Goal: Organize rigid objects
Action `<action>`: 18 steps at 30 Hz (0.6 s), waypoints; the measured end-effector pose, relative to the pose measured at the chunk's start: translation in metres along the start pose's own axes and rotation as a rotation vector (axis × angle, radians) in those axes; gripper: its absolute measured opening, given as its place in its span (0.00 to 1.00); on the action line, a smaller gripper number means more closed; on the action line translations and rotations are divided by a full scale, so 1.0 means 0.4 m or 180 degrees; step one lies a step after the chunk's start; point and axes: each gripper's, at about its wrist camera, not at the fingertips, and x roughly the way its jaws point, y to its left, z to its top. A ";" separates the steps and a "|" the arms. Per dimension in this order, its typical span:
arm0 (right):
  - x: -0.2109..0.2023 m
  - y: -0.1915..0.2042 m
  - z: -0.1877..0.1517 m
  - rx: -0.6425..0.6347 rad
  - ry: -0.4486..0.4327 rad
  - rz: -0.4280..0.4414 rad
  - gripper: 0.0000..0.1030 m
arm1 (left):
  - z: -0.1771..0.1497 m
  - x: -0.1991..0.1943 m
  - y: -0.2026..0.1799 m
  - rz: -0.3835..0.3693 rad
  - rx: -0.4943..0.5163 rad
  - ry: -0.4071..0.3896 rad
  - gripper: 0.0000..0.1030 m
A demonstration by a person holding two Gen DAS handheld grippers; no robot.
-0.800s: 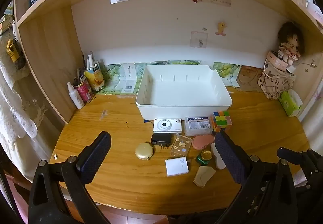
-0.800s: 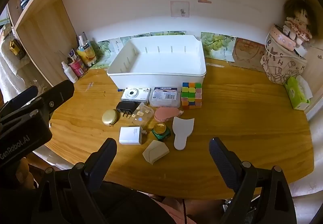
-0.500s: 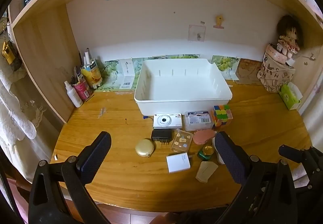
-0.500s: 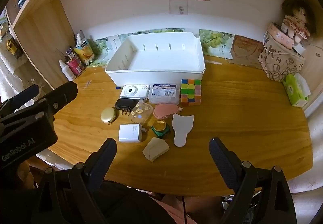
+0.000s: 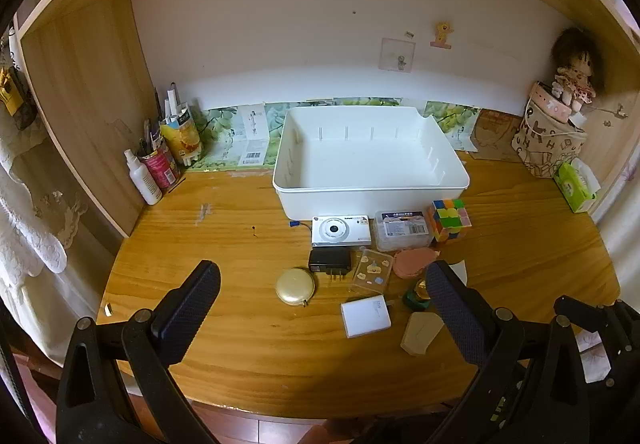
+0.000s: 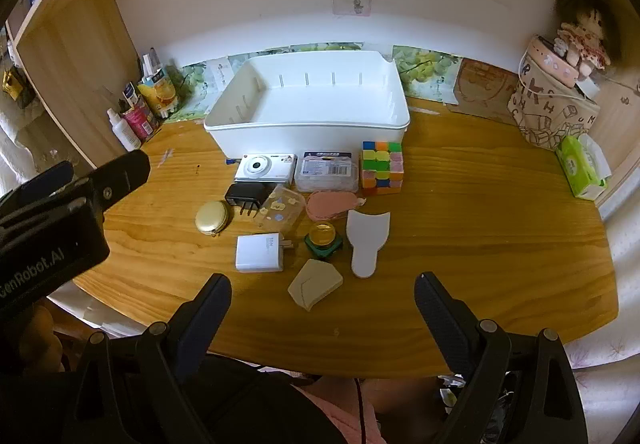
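Note:
An empty white bin (image 5: 448, 180) (image 6: 312, 126) stands at the back of the wooden desk. In front of it lie a white camera (image 5: 340, 230) (image 6: 266, 167), a clear box (image 6: 326, 170), a colour cube (image 5: 450, 219) (image 6: 382, 167), a black charger (image 6: 246, 196), a gold round case (image 5: 295, 286) (image 6: 212, 217), a white adapter (image 5: 366, 315) (image 6: 259, 253), a green-based jar (image 6: 323, 240), a white paddle (image 6: 366, 240) and a beige piece (image 6: 315, 283). My left gripper (image 5: 320, 308) and right gripper (image 6: 323, 316) are open and empty, held above the desk's front edge.
Bottles and pens (image 5: 160, 160) stand at the back left by the wooden side wall. A printed bag with a doll (image 5: 552, 132) and a green tissue pack (image 5: 576, 184) sit at the right. The left gripper's body (image 6: 48, 228) shows at the right wrist view's left.
Both grippers have moved slightly closer to the desk and its objects. Nothing on the desk has moved; both stay open.

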 end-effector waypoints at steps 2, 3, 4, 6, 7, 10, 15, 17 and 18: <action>0.004 0.013 -0.003 0.0001 0.0009 -0.0017 0.91 | 0.002 0.001 0.010 -0.0025 0.0014 0.0000 0.99; 0.005 0.018 -0.005 0.0003 0.0012 -0.0027 0.91 | -0.001 0.000 0.016 -0.0044 0.0021 -0.0005 0.99; 0.006 0.025 -0.009 0.0002 0.0016 -0.0047 0.91 | 0.002 0.000 0.020 -0.0058 0.0026 -0.0001 0.99; 0.008 0.037 -0.013 0.0004 0.0022 -0.0074 0.91 | 0.003 0.000 0.030 -0.0104 0.0026 0.0000 0.99; 0.007 0.044 -0.018 0.0002 0.0026 -0.0092 0.91 | 0.007 0.002 0.035 -0.0123 0.0020 0.0007 0.99; 0.007 0.054 -0.027 0.0005 0.0046 -0.0128 0.91 | 0.008 0.007 0.041 -0.0192 0.0010 0.0037 0.99; 0.006 0.051 -0.034 0.0096 0.0112 -0.0172 0.91 | 0.009 0.008 0.035 -0.0227 0.0079 0.0070 0.99; 0.007 0.051 -0.037 0.0110 0.0143 -0.0167 0.91 | 0.010 0.011 0.035 -0.0213 0.0086 0.0089 0.99; 0.006 0.052 -0.038 0.0112 0.0153 -0.0166 0.91 | 0.010 0.012 0.036 -0.0205 0.0078 0.0096 0.99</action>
